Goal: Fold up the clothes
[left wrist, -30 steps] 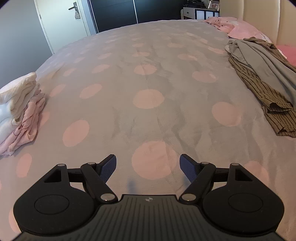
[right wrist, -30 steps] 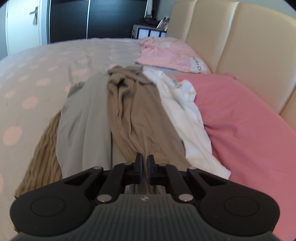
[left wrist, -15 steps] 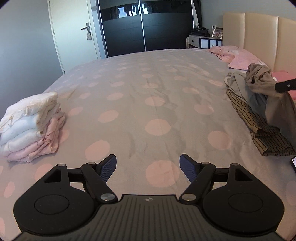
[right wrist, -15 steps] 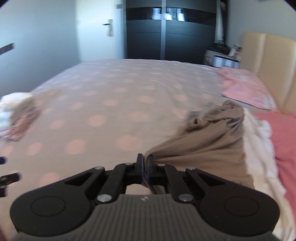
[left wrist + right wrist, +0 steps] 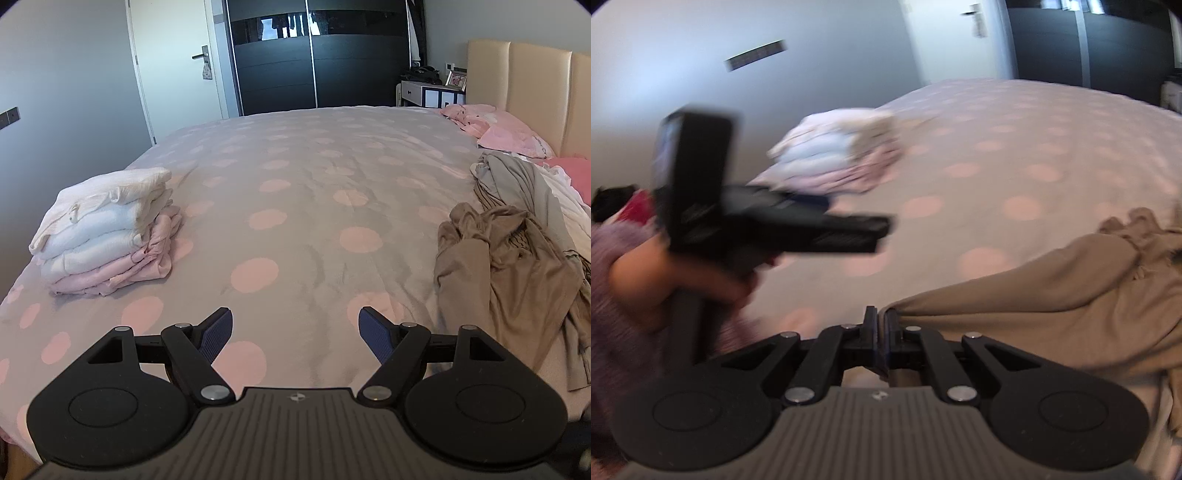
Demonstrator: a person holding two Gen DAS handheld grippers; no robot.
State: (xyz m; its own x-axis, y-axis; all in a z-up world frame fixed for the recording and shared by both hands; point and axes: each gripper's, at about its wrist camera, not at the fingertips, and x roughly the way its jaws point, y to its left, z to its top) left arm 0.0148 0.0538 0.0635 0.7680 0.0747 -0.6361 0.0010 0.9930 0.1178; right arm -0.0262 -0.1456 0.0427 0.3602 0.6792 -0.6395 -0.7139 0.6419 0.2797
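My right gripper [image 5: 881, 326] is shut on the edge of a tan garment [image 5: 1052, 302], which trails off to the right across the bed. In the left wrist view the same tan garment [image 5: 491, 266] lies crumpled at the right, beside a pile of unfolded clothes [image 5: 524, 184]. My left gripper [image 5: 295, 334] is open and empty, low over the dotted bedspread [image 5: 295, 206]; it also shows in the right wrist view [image 5: 768, 221], blurred. A stack of folded white and pink clothes [image 5: 107, 229] sits at the left edge of the bed.
Pink pillows [image 5: 506, 129] and a beige headboard [image 5: 535, 92] are at the far right. A dark wardrobe [image 5: 317, 55] and white door [image 5: 177, 66] stand beyond the bed. The person's arm [image 5: 676, 277] holds the left gripper.
My right gripper has pulled the tan garment off the pile and swung left toward the middle of the bed. The left gripper has risen and stayed open.
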